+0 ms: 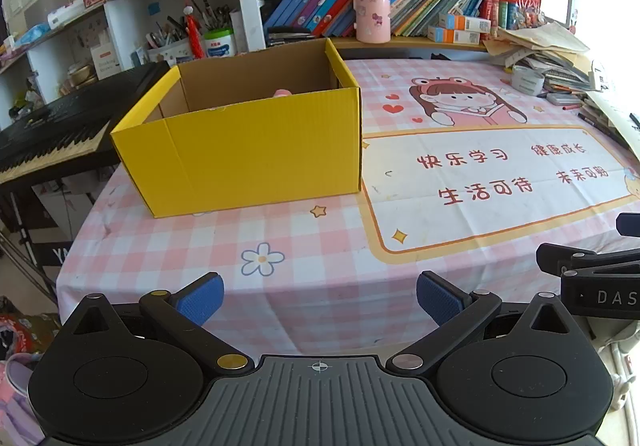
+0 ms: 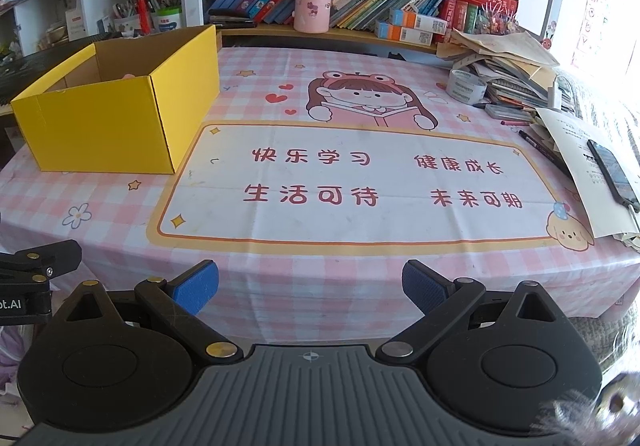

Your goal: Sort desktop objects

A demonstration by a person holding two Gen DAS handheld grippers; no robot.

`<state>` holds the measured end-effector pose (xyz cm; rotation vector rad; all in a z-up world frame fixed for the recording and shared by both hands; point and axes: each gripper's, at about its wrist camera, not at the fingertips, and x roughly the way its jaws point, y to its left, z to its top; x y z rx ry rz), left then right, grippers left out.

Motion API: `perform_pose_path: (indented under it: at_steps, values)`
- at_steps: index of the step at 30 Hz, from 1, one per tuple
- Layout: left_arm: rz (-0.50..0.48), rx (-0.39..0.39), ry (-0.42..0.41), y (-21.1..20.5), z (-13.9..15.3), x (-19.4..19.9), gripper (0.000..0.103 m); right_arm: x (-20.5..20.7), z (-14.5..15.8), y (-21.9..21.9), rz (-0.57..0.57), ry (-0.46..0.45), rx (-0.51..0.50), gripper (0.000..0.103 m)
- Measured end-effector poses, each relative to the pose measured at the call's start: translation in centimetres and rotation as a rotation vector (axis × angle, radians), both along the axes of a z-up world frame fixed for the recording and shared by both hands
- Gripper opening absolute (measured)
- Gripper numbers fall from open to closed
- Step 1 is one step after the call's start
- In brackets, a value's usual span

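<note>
Currently both hand-held grippers, left [image 1: 319, 296] and right [image 2: 310, 284], hover at the bottom of frame with jaws spread wide and empty. At upper left the open yellow cardboard box [image 1: 256, 153] stands on the pink checked table [image 1: 192, 246], probably the sorting bin; something pink [image 1: 281, 92] peeks inside.

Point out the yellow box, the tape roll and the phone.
yellow box [image 2: 100, 129], right wrist view, front outer wall.
tape roll [image 2: 466, 85], right wrist view, outer side of the roll.
phone [image 2: 612, 169], right wrist view, middle of the dark screen.
</note>
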<state>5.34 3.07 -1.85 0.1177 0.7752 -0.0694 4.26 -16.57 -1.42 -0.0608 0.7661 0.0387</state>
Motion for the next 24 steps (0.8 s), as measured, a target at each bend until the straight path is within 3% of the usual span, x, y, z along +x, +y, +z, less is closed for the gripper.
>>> perform_pose_path:
  at_steps: [15, 24]
  values:
    - [0.033, -0.057, -0.003, 1.0, -0.1, 0.4, 0.103, 0.7, -0.1, 0.4, 0.021, 0.017, -0.015, 0.099]
    - [0.007, -0.025, 0.007, 0.4, -0.1, 1.0, 0.103, 1.1, -0.4, 0.5, 0.023, 0.022, -0.013, 0.099]
